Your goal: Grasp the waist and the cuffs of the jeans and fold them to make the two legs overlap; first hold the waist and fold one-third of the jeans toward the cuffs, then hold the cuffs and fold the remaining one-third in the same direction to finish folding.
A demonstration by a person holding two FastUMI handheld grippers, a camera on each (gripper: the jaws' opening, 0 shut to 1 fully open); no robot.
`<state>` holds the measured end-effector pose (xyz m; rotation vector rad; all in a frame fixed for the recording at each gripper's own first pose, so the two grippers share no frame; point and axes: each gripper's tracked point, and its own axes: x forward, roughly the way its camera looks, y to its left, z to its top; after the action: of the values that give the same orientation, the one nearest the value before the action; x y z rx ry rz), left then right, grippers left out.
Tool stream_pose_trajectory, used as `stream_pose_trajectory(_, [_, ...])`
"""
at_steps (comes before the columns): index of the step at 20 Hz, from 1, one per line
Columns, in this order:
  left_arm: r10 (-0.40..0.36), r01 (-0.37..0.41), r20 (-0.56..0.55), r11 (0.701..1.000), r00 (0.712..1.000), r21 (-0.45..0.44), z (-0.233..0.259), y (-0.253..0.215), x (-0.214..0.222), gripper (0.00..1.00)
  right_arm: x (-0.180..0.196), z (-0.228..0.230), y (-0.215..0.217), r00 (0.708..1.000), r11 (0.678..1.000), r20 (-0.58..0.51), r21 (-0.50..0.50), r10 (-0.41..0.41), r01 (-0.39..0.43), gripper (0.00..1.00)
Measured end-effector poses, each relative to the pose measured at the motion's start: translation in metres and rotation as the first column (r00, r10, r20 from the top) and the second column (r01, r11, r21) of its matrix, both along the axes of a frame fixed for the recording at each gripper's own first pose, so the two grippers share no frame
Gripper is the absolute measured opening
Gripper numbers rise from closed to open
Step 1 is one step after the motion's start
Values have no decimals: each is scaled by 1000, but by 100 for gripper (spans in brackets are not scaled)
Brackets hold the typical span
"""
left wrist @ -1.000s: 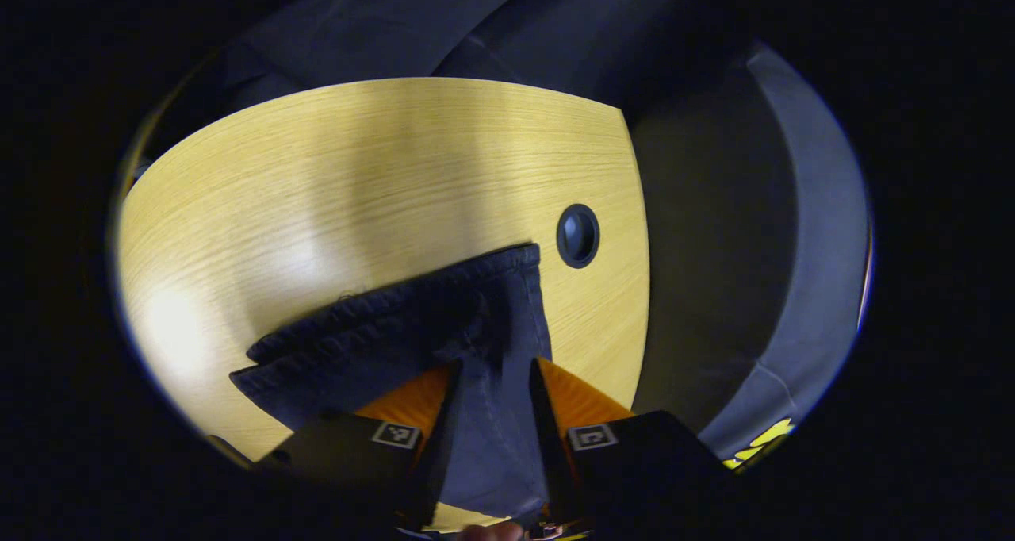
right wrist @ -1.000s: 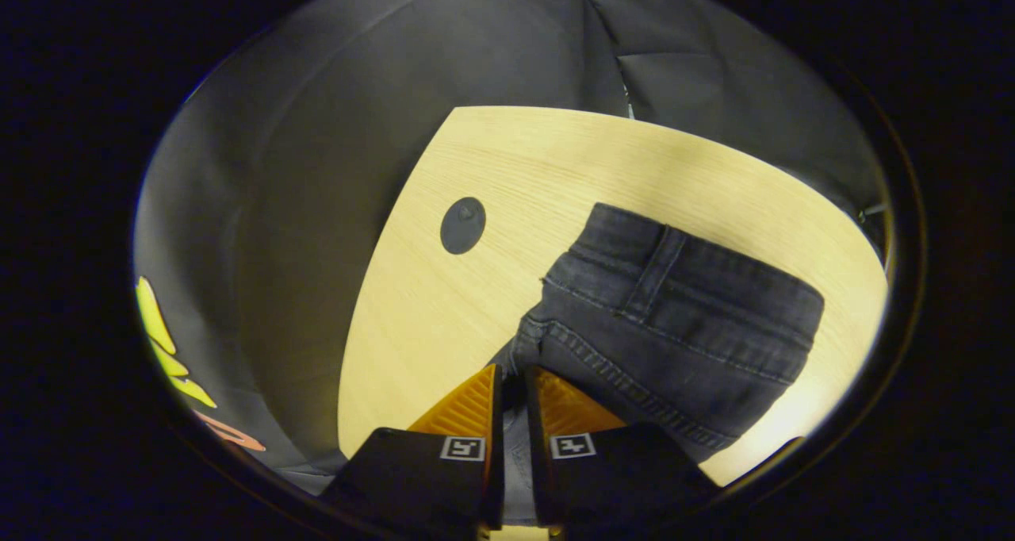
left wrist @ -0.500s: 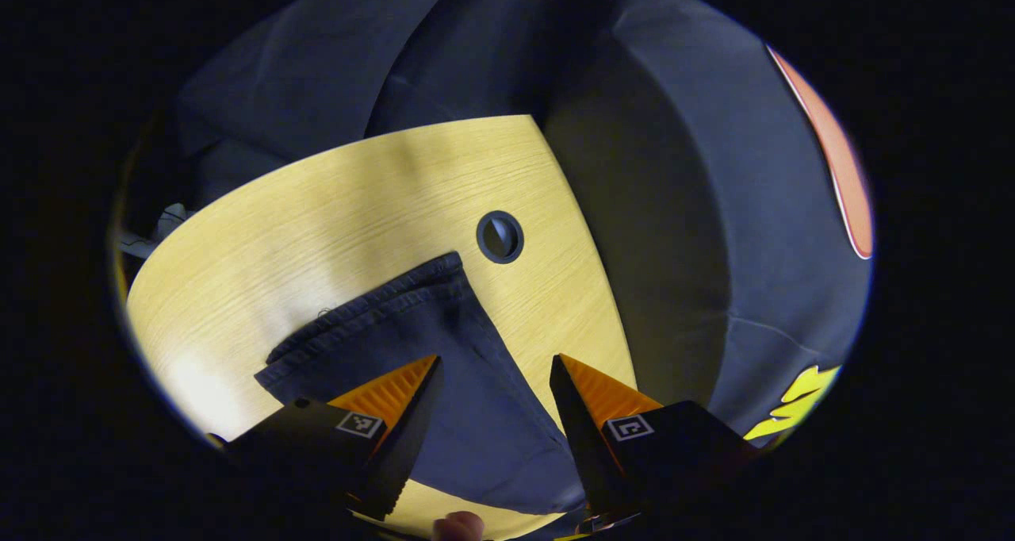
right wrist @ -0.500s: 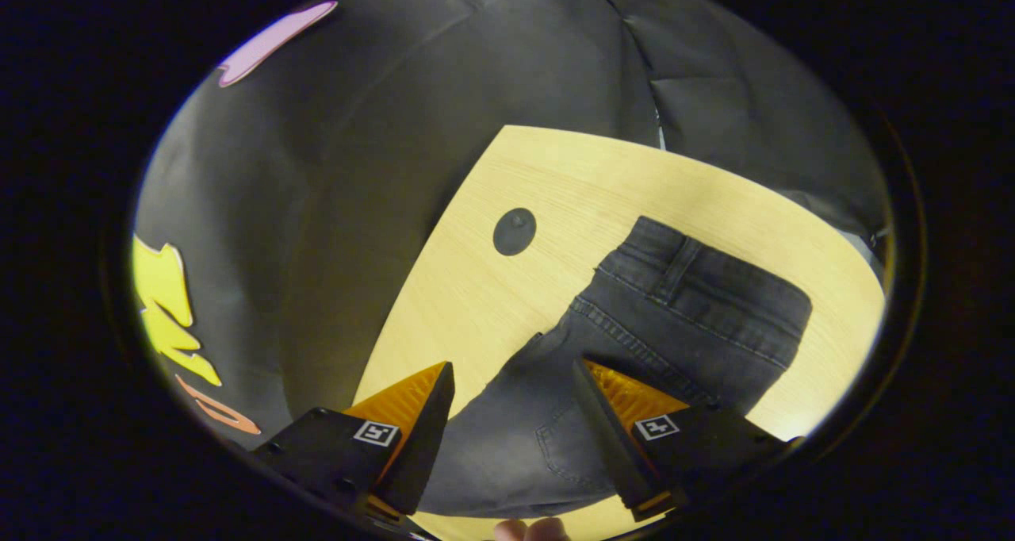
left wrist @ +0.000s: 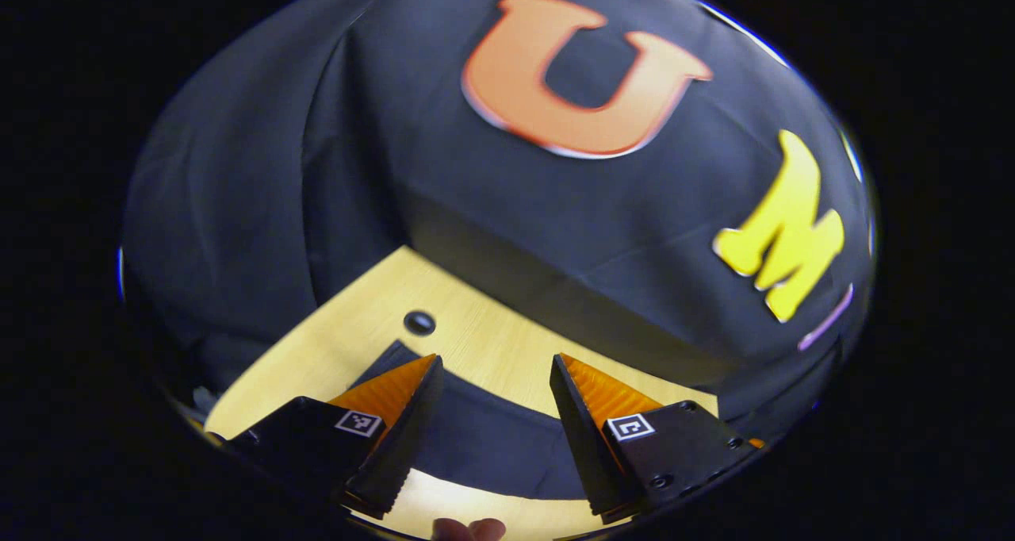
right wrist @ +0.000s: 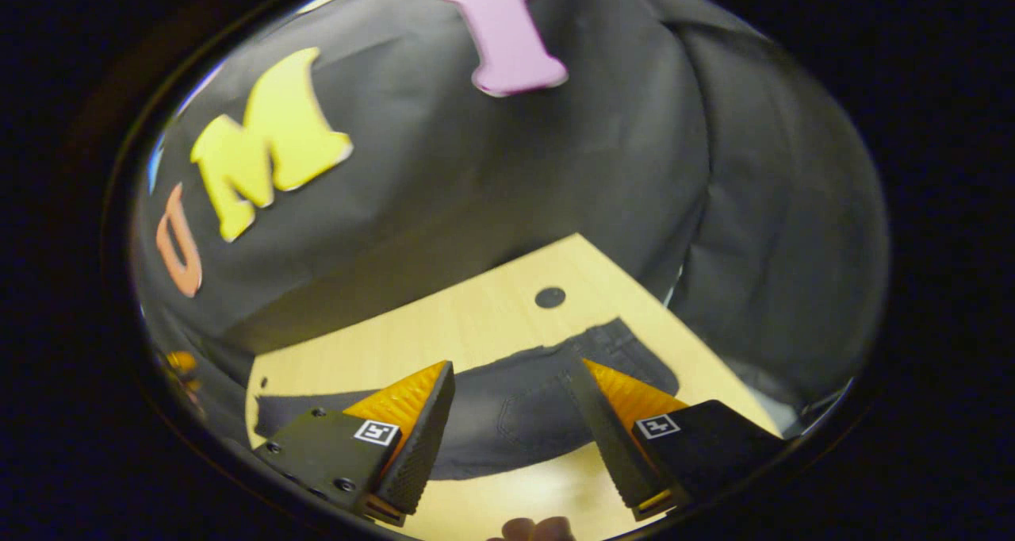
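Hovering above the table [right wrist: 476,319], both tongs gape wide with nothing between the fingers. Left tongs [left wrist: 496,394] sit over one end of the jeans [left wrist: 492,438], which lie flat on the wood near a dark round grommet [left wrist: 419,323]. Right tongs [right wrist: 511,402] hang over the jeans' [right wrist: 515,414] waist end, pocket stitching visible between the fingers. A fingertip [right wrist: 533,529] shows at the bottom edge.

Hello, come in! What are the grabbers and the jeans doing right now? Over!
Left tool open, right tool open, both holding nothing. Dark denim jeans lying flat on the light wooden table. Nothing in the way.
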<state>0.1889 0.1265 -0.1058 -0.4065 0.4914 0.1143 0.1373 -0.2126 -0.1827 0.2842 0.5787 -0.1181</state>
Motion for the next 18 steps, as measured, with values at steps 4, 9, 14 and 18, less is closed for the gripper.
stream_pose_trajectory(4, [-18, -24, 220, 983, 975, 184, 51, -35, -48, 92, -57, 54, 22, 976, 989, 210, -143, 63, -33, 94])
stream_pose_trajectory(9, [-67, 5, 299, 979, 952, 205, 68, -99, -106, 95, -125, 38, 19, 985, 994, 173, -107, -17, 35, 95])
stream_pose_trajectory(14, [-120, 64, 272, 976, 955, 209, 60, -136, -113, 96, -127, 2, -16, 987, 991, 138, -93, -86, 100, 90])
stream_pose_trajectory(18, [-156, 87, 261, 962, 953, 258, 68, -149, -104, 97, -96, -47, -56, 983, 985, 87, -34, -164, 167, 95])
